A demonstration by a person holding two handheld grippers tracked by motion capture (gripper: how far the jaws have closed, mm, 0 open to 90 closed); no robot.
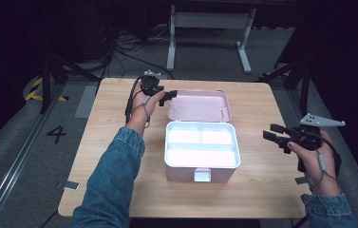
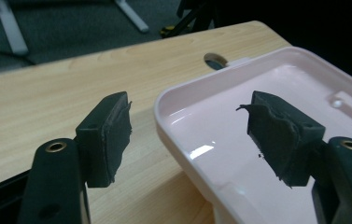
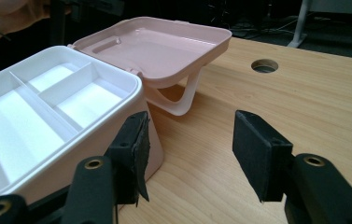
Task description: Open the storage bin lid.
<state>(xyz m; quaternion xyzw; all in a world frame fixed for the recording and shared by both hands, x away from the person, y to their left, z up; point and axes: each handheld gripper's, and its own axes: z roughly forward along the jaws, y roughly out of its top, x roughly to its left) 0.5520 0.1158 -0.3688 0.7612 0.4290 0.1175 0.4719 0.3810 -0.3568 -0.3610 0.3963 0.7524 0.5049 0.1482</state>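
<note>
At the middle of the high view, the pink box (image 1: 200, 159) sat open on the wooden table (image 1: 262, 190), its lid (image 1: 199, 105) thrown back flat behind it toward the upper centre of the frame and its white divided tray (image 1: 201, 145) exposed. I had the left gripper (image 1: 171, 96) at the lid's left corner, upper left of centre, jaws released. In the left gripper view the lid's rim (image 2: 164, 105) ran up between the two pads (image 2: 106, 140), one outside the edge and one over the inner face, neither pressing on it. The right gripper (image 1: 272, 132) hovered at the right edge of the frame, well apart from the box, its jaws likewise spread and holding nothing. In the right gripper view the box's front corner (image 3: 136, 112) lay at lower left, with the lid and its handle (image 3: 183, 100) beyond it.

I judged the step in hand to be taking hold of the lid in order to shut the box; no grasp had yet been made. The next move, as I read it, called for closing the left jaws on the rim, then swinging the lid up and forward over the tray, with the right gripper free to steady the body or press the front latch (image 1: 202, 175).
</note>
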